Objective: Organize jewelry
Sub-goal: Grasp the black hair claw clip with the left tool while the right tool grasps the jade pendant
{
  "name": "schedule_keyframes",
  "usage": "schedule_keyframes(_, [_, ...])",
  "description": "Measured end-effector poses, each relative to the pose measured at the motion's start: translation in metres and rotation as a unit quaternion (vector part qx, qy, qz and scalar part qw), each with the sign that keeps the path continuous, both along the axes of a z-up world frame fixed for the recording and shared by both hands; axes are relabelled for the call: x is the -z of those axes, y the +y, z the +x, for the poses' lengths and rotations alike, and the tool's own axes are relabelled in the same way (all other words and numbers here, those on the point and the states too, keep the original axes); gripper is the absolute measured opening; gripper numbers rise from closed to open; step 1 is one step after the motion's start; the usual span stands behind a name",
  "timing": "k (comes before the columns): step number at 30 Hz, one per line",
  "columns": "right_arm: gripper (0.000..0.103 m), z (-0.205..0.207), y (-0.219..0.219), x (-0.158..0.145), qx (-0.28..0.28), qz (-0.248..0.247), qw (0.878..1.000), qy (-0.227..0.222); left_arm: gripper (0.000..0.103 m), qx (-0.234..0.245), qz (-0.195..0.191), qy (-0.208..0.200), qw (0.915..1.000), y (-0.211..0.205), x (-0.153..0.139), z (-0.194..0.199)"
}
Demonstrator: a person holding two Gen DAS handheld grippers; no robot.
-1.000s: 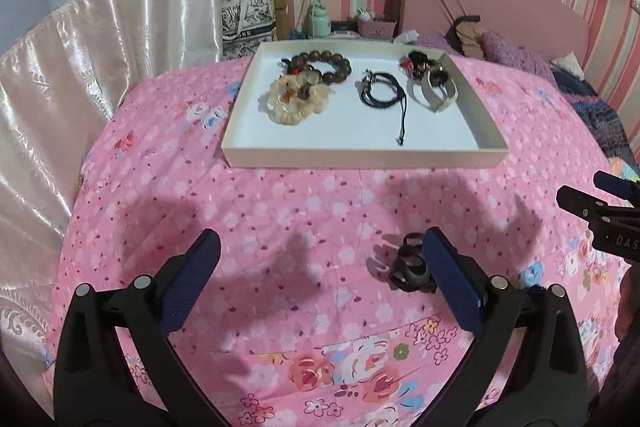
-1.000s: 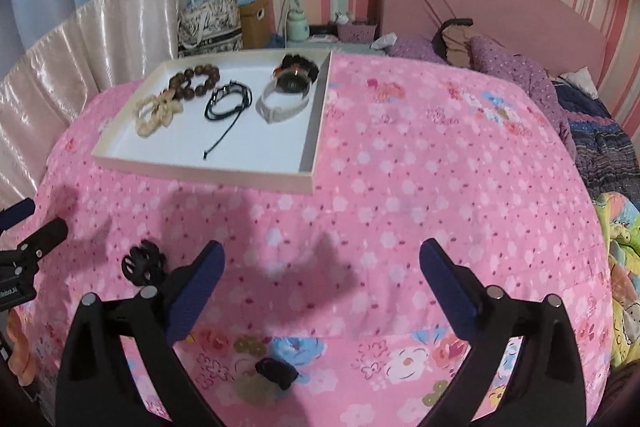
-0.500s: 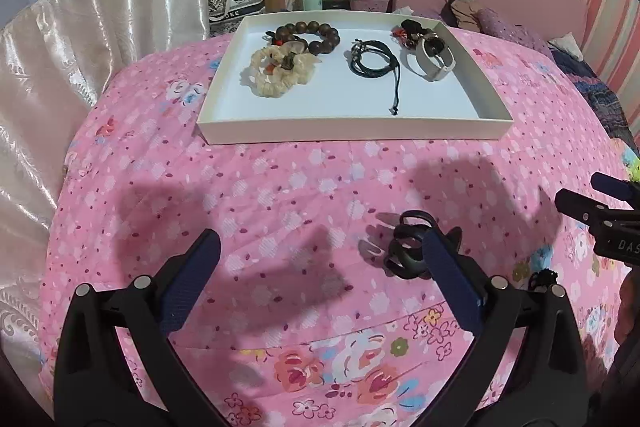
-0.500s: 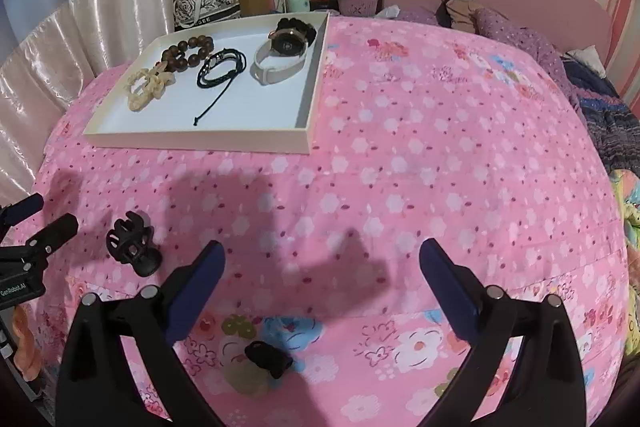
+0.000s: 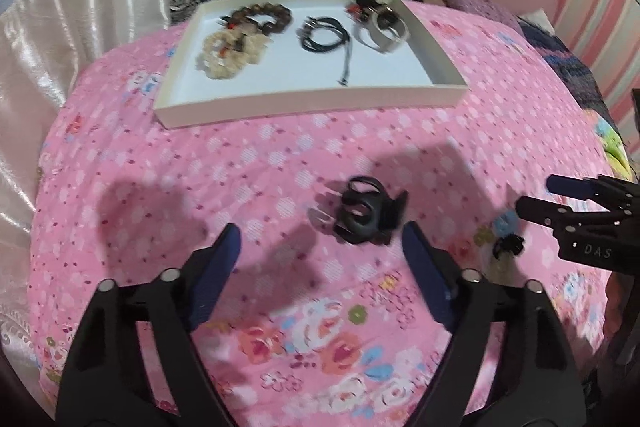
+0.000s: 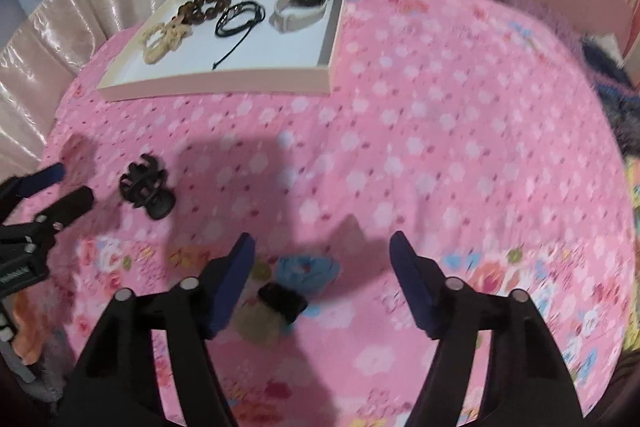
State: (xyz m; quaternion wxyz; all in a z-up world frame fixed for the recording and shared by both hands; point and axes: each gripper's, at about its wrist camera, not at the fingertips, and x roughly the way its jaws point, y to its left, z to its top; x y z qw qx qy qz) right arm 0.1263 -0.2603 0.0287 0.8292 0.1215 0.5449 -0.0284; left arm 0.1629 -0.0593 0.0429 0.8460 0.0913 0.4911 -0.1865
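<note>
While both of your grippers point down at the bed (image 5: 280, 163), their jaws are closing and neither has a grasp on anything.

Your left gripper (image 5: 320, 247) hangs over the pink floral cover near the bed's near edge. The black claw clip (image 5: 366, 213) lies on the cover just beyond its fingertips, closest to the right-hand finger (image 5: 424, 279), not between the blue pads and not touched by them. The view is blurred, so finer detail of the clip is hard to read.

Your right gripper (image 6: 322, 255) is over the same near edge, on the other side of the claw clip. A small dark clip (image 6: 282, 301) lies low between its fingers, next to the left-hand pad; no pad presses on it. It sits on a pale patch I cannot identify.

Toward the far edge of the bed sits the shallow white tray (image 5: 312, 103). Inside it, along its far side, lie a brown bead bracelet (image 5: 260, 17), a cream bracelet (image 5: 230, 55) touching it, a coiled black cord (image 5: 326, 37) in the middle and a pale-strapped watch (image 6: 300, 5) at the other end.

From the right wrist view, your left gripper shows at the edge of the frame with the claw clip just beside it.
</note>
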Motion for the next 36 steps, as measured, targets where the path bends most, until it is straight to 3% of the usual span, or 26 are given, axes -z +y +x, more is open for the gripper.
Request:
schedule_keyframes(3, [0.057,-0.002,0.002,0.003,-0.005,0.015,1.000,0.023,0.064,0.021,0.006,0.012,0.9997,-0.010,0.001,-0.004])
schedule_keyframes(8, [0.047,-0.004,0.009,0.012,-0.005,0.034,0.998,0.044,0.062,0.024,0.023,0.027,0.9991,-0.025,0.013,-0.002])
schedule_keyframes(10, [0.037,-0.004,0.015,0.016,-0.012,0.037,0.998,0.053,0.056,0.024,0.026,0.036,0.9987,-0.030,0.018,0.000])
schedule_keyframes(17, [0.036,-0.005,0.030,0.028,-0.025,0.022,0.996,0.079,0.056,0.019,0.038,0.040,0.9983,-0.040,0.031,0.013])
schedule_keyframes(20, [0.032,-0.007,0.029,0.029,-0.024,0.026,0.996,0.077,0.056,0.019,0.032,0.040,0.9985,-0.040,0.032,0.022])
schedule_keyframes(22, [0.022,-0.006,0.028,0.027,-0.024,0.024,0.997,0.071,0.054,0.024,0.023,0.043,0.9985,-0.040,0.033,0.027])
schedule_keyframes(25, [0.019,-0.006,0.024,0.027,-0.020,0.031,0.997,0.067,0.044,0.034,0.005,0.058,0.9977,-0.041,0.038,0.032])
schedule_keyframes(36, [0.015,0.001,0.011,0.020,-0.008,0.033,0.999,0.041,0.043,0.035,-0.002,0.042,0.9985,-0.038,0.033,0.028])
